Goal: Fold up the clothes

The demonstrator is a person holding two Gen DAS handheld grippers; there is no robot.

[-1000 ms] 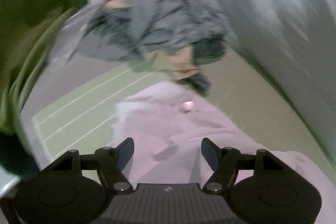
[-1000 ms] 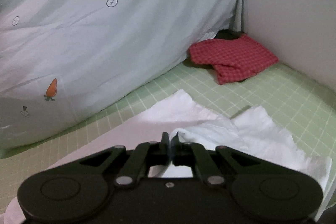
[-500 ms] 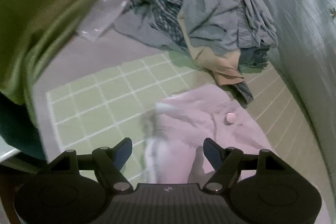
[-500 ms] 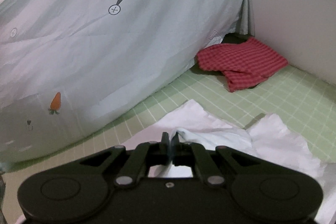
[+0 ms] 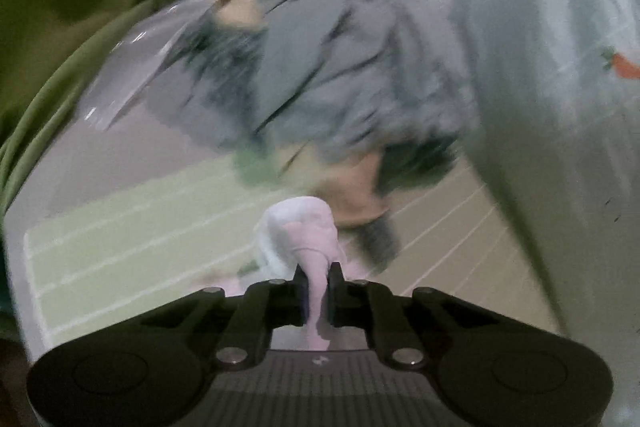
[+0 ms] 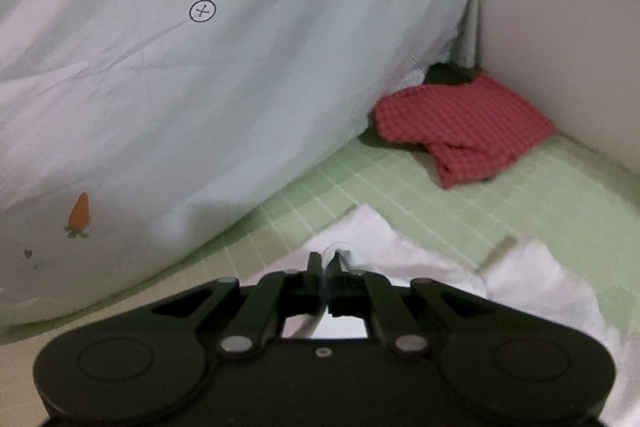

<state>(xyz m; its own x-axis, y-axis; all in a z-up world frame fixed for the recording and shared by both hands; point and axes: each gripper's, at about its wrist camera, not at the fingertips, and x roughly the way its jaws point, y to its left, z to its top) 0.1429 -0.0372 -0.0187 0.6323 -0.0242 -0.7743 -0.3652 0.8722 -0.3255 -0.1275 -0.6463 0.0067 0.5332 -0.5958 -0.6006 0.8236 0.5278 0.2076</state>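
A pale white-pink garment (image 5: 304, 231) bunches up between the fingers of my left gripper (image 5: 319, 273), which has just come shut on a fold of it. In the right wrist view the same white garment (image 6: 532, 279) spreads over the green checked bed sheet (image 6: 400, 187). My right gripper (image 6: 325, 263) is shut on an edge of that cloth. The left wrist view is blurred by motion.
A heap of grey, blue and tan clothes (image 5: 320, 75) lies beyond the left gripper, beside a clear plastic bag (image 5: 132, 79). A large pale blue duvet (image 6: 180, 67) with small prints rises behind. A folded red checked garment (image 6: 464, 123) sits by the wall.
My left gripper has gone from open to shut on a fold of the white garment and lifted it. The right gripper stayed shut on the cloth and shifted sideways across the bed.
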